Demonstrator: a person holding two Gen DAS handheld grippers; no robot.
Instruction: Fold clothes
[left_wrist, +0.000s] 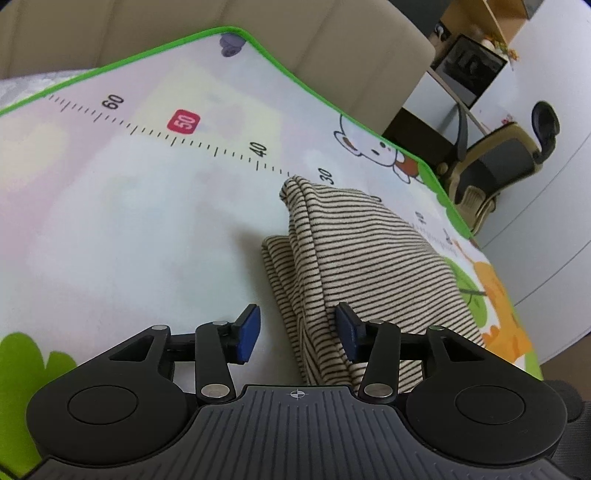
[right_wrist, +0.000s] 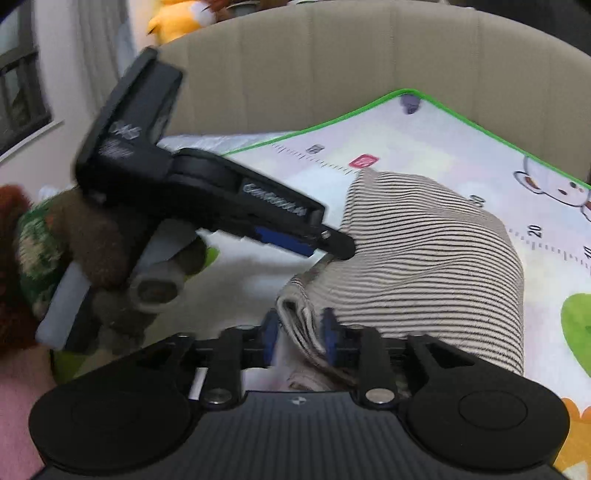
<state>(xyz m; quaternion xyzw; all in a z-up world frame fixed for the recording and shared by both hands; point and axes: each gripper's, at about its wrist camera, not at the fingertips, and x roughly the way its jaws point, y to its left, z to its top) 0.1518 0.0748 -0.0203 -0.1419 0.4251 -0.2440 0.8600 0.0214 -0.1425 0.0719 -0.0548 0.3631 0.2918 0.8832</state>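
Note:
A beige garment with thin black stripes (left_wrist: 369, 258) lies folded on a cartoon play mat (left_wrist: 147, 203). My left gripper (left_wrist: 297, 332) is open, its blue pads either side of the garment's near folded edge. In the right wrist view the garment (right_wrist: 424, 258) bulges upward, and my right gripper (right_wrist: 301, 332) is shut on its layered near edge. The left gripper's body (right_wrist: 221, 199) shows there from the side, its tip touching the garment's left side.
A beige padded sofa back (left_wrist: 332, 55) rises behind the mat. A desk chair (left_wrist: 498, 166) and shelves (left_wrist: 465, 70) stand to the right. The holder's gloved hand (right_wrist: 103, 243) and plush toys (right_wrist: 177, 18) show at left in the right wrist view.

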